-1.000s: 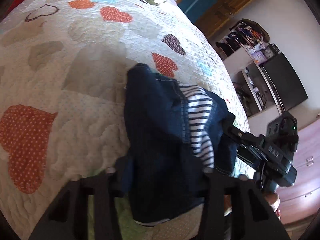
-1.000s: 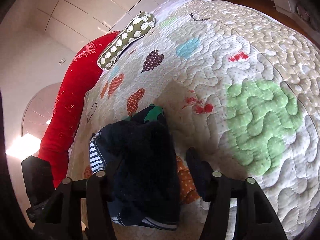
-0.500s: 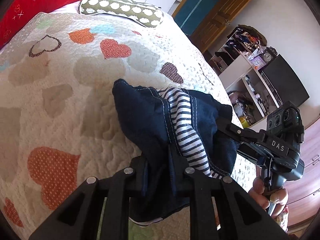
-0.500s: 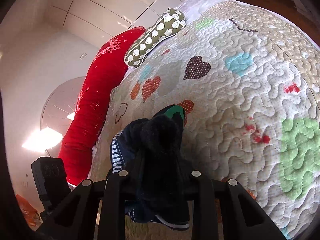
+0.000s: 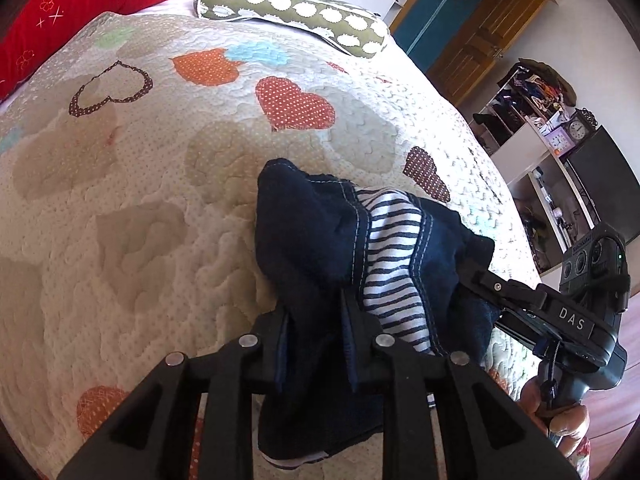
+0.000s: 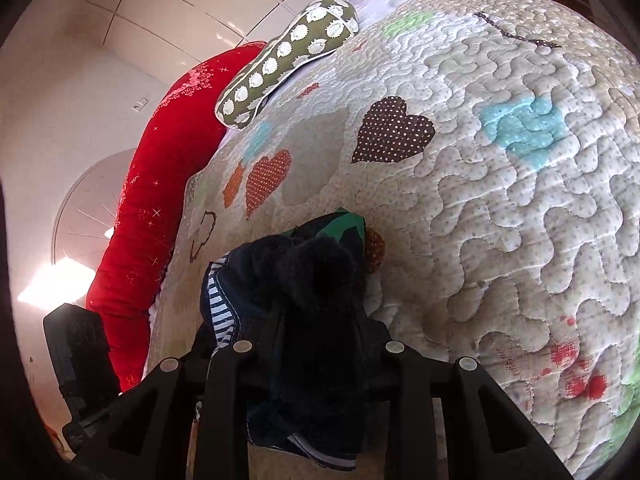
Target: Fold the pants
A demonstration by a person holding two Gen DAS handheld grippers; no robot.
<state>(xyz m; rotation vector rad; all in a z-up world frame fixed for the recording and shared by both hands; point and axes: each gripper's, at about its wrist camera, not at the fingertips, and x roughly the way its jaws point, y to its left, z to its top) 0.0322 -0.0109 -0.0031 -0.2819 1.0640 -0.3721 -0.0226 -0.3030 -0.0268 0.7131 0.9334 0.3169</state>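
Observation:
Small dark blue denim pants (image 5: 308,240) with a blue-and-white striped lining (image 5: 394,264) hang bunched above the heart-patterned quilt (image 5: 140,208). My left gripper (image 5: 316,312) is shut on the pants' left edge. My right gripper (image 6: 320,320) is shut on the other edge of the pants (image 6: 316,280), and its body shows at the right of the left wrist view (image 5: 560,316). Both hold the garment lifted; its lower part hangs below the fingers.
A green pillow with white dots (image 5: 292,12) and a long red cushion (image 6: 160,184) lie at the head of the bed. A shelf unit with clutter (image 5: 532,120) and a wooden door (image 5: 476,36) stand beyond the bed's right side.
Both grippers have shut on the pants and lifted them; the views have tilted up toward the head of the bed. The garment has bunched narrower between the fingers.

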